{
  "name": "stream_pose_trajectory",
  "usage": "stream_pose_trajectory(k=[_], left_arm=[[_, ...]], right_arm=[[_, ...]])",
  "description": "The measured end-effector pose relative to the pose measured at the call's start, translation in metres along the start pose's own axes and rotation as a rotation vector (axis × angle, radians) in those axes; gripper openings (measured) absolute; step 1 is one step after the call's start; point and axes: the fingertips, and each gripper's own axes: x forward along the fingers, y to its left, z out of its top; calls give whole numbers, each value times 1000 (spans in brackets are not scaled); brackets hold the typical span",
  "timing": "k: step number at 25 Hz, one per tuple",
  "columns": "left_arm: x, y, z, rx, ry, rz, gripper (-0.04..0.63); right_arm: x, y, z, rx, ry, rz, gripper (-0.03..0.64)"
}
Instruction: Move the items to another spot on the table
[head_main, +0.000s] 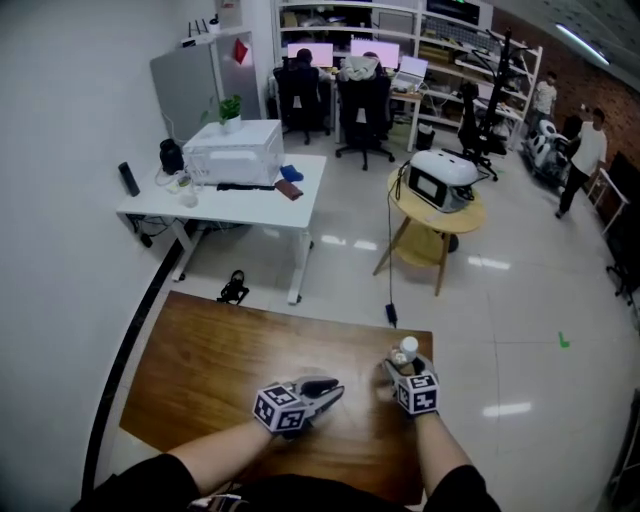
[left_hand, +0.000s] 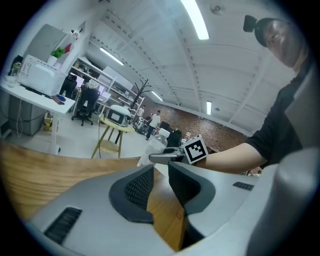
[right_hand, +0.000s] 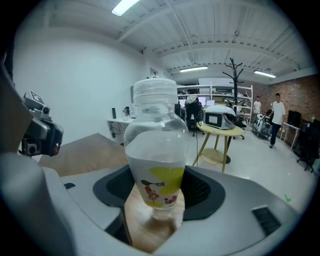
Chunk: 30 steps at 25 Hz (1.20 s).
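Bright ceiling tubes (left_hand: 196, 20), fisheye-warped edges.

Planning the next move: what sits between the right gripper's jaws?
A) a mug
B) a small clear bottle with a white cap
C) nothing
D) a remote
B: the right gripper view shows the bottle upright between the pads of the right gripper.
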Motion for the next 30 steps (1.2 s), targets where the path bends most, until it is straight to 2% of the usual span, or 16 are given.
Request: stream_pose_trajectory(k=[6, 11, 18, 19, 20, 21, 25, 30], left_arm=[[-134, 34, -15, 43, 8, 23, 87], [-237, 63, -37, 23, 9, 97, 86], [-343, 91, -61, -10, -78, 245, 86], [-354, 92, -64, -5, -93, 266, 75], [-366, 91, -67, -2, -105, 285, 15], [-378, 90, -71, 0, -110, 299, 5], [-442, 92, -88, 17, -113, 326, 2], [-540, 122, -124, -19, -109, 364, 2]], right_arm=[[-5, 113, 26, -20, -21, -8, 293], [-6, 203, 42, -42, -16, 38, 293], [12, 329, 47, -168, -4, 232, 293], [14, 345, 47, -196, 1, 266, 293], [17, 361, 47, -227, 10, 297, 293], [20, 379, 46, -255, 23, 326, 293], [31, 469, 46, -295, 46, 425, 293], [51, 593, 39, -337, 58, 516, 293]])
